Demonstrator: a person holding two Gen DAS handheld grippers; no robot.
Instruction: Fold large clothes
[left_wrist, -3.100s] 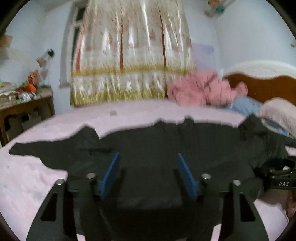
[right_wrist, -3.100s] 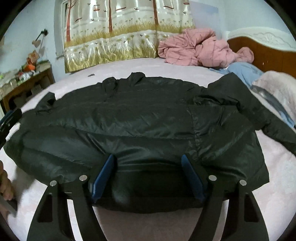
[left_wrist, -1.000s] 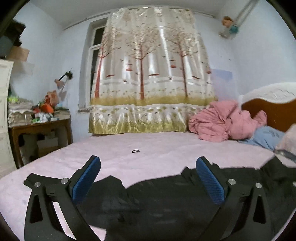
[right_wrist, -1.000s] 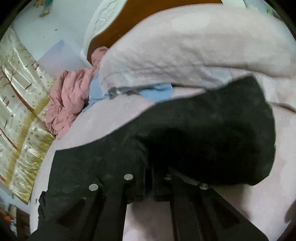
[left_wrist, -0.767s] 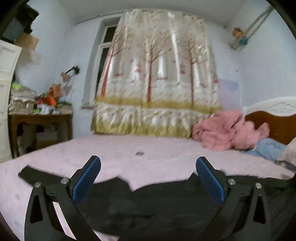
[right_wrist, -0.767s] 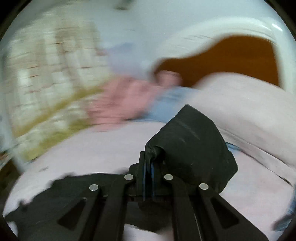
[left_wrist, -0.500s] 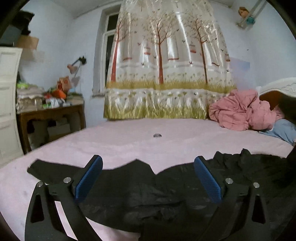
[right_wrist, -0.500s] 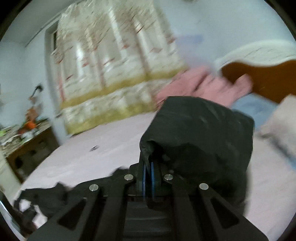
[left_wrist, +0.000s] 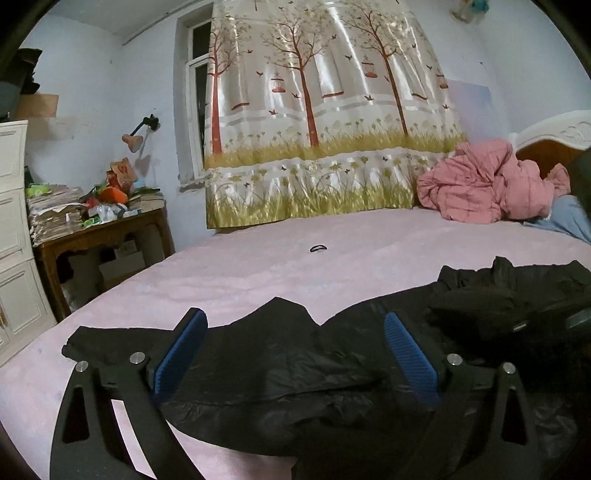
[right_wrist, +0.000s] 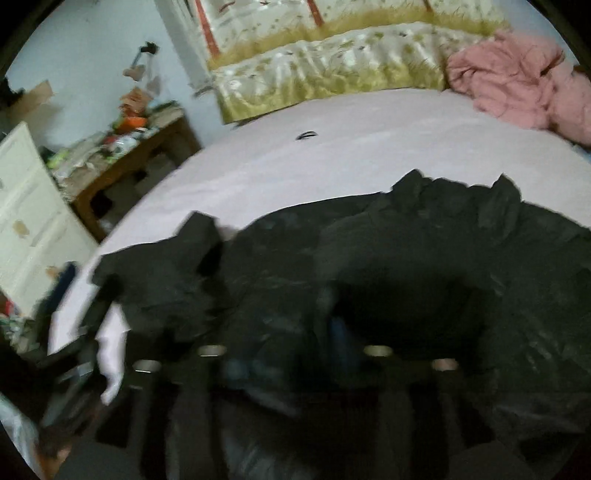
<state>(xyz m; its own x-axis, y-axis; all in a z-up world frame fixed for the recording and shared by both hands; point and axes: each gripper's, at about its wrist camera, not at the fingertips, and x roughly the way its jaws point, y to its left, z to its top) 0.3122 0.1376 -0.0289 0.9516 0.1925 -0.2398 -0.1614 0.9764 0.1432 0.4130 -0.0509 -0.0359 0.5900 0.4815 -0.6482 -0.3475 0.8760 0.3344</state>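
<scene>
Left claw (left_wrist: 293, 358): its 2 blue pads (left_wrist: 181, 354) are spread wide apart, and they grip nothing; the claw hovers low over the near edge of the jacket.
Right claw (right_wrist: 295, 354): the picture is blurred by motion and the fingers are dark against the dark cloth, so I cannot tell if it is spread or pressed together.
Black jacket (left_wrist: 295, 376): it lies flat on the bed, directly under and ahead of the left claw; 1 sleeve (left_wrist: 110, 338) stretches out to the left of this claw, and a heap of folded cloth sits to its right. In the right wrist view the jacket (right_wrist: 406, 266) fills the space just in front of the right claw.
Bed (left_wrist: 277, 273): pink cover, it carries the jacket and extends far beyond both claws.
Small dark ring (left_wrist: 318, 248): on the bed, well ahead of the left claw, apart from the jacket.
Pink quilt (left_wrist: 487, 184): crumpled, far ahead to the right of the left claw, near the headboard (left_wrist: 554, 136).
Curtain (left_wrist: 317, 122): tree pattern, hanging behind the bed.
Tabletop (left_wrist: 96, 221): wooden, far left of the left claw, covered with papers and clutter.
</scene>
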